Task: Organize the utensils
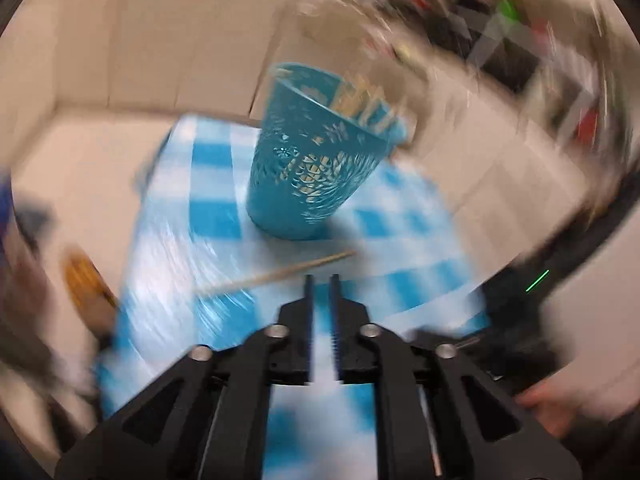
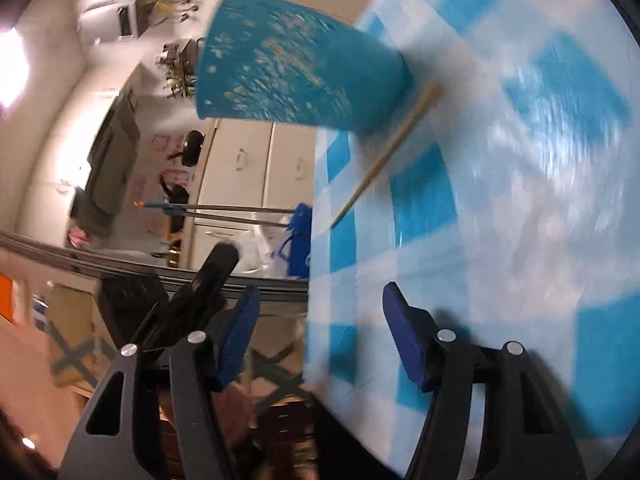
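A single wooden chopstick (image 1: 276, 274) lies flat on the blue-and-white checked cloth (image 1: 212, 220), just in front of the foot of the teal perforated holder (image 1: 316, 164); whether its thicker end touches the holder's base cannot be told through the blur. The holder stands upright toward the far edge of the cloth and already carries a bundle of wooden sticks (image 1: 368, 100) leaning against its rim, so it reads as the collecting place, and the loose chopstick looks like the piece not yet put away.

The left gripper (image 1: 322, 280) hangs just short of the chopstick, its jaws only a narrow slit apart with nothing between them, a spacing that would suit so thin a stick. The right gripper (image 2: 316, 296) is rolled on its side near the cloth's edge, jaws wide apart and empty, well short of chopstick and holder; its likely part is to steady the holder or stay clear. Both views are smeared.
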A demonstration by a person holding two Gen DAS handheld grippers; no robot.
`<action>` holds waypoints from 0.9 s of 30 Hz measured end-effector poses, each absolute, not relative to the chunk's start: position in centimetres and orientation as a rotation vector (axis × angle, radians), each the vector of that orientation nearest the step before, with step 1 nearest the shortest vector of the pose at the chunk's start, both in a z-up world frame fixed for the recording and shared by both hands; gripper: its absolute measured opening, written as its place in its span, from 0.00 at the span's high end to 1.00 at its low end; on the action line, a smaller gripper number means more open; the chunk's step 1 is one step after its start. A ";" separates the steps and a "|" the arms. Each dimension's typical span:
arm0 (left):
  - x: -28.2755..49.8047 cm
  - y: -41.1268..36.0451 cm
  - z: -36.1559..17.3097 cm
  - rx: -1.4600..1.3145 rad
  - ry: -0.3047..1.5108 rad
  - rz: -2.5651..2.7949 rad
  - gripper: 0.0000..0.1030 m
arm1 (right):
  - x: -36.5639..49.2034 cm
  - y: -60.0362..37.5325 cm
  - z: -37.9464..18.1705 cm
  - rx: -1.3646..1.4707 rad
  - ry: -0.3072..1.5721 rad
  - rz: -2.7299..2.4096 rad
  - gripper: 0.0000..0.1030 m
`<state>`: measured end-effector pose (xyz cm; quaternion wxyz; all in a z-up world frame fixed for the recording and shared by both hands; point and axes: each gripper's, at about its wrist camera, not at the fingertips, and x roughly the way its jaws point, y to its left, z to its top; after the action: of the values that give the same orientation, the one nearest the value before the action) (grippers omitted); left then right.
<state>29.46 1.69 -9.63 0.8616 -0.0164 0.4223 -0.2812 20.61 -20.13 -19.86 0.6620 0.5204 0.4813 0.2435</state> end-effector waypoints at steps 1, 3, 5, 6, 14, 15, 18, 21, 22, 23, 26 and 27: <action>30.0 0.8 -9.7 0.057 0.871 -0.582 0.68 | 20.6 -20.7 -19.6 1.162 1.079 0.540 0.39; 30.5 -2.4 -10.3 0.343 0.830 -0.580 0.53 | 20.4 -21.9 -19.2 1.117 1.060 0.508 0.37; 30.6 -5.0 -11.0 0.529 0.816 -0.608 0.50 | 19.6 -23.7 -19.2 1.113 1.042 0.474 0.36; 30.6 -6.3 -11.4 0.602 0.816 -0.636 0.50 | 19.3 -24.4 -19.3 1.121 1.038 0.461 0.36; 32.5 -12.8 -15.3 0.906 0.953 -0.786 0.56 | 16.5 -30.1 -20.8 1.219 0.973 0.383 0.35; 32.7 -13.1 -15.9 0.922 0.987 -0.797 0.62 | 16.4 -30.3 -20.7 1.225 0.962 0.391 0.35; 33.2 -12.9 -16.9 0.854 1.079 -0.843 0.90 | 15.3 -31.1 -20.9 1.237 0.931 0.416 0.35; 34.0 -12.4 -16.5 0.755 1.142 -0.838 0.99 | 14.9 -30.9 -20.9 1.225 0.898 0.438 0.35; 34.0 -12.2 -16.4 0.741 1.148 -0.829 1.00 | 14.7 -30.9 -21.0 1.224 0.888 0.444 0.35; 34.0 -12.0 -16.3 0.728 1.154 -0.811 1.00 | 14.4 -31.0 -21.1 1.225 0.872 0.452 0.35; 33.8 -11.1 -15.4 0.678 1.156 -0.785 1.00 | 14.4 -31.3 -20.5 1.246 0.833 0.472 0.35; 33.6 -10.8 -14.8 0.666 1.145 -0.794 1.00 | 14.6 -31.3 -20.4 1.256 0.824 0.477 0.35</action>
<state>33.61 -10.83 -14.84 0.7163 0.3007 0.5175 -0.3588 14.57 -31.34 -20.40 0.7054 0.5649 0.3705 0.2145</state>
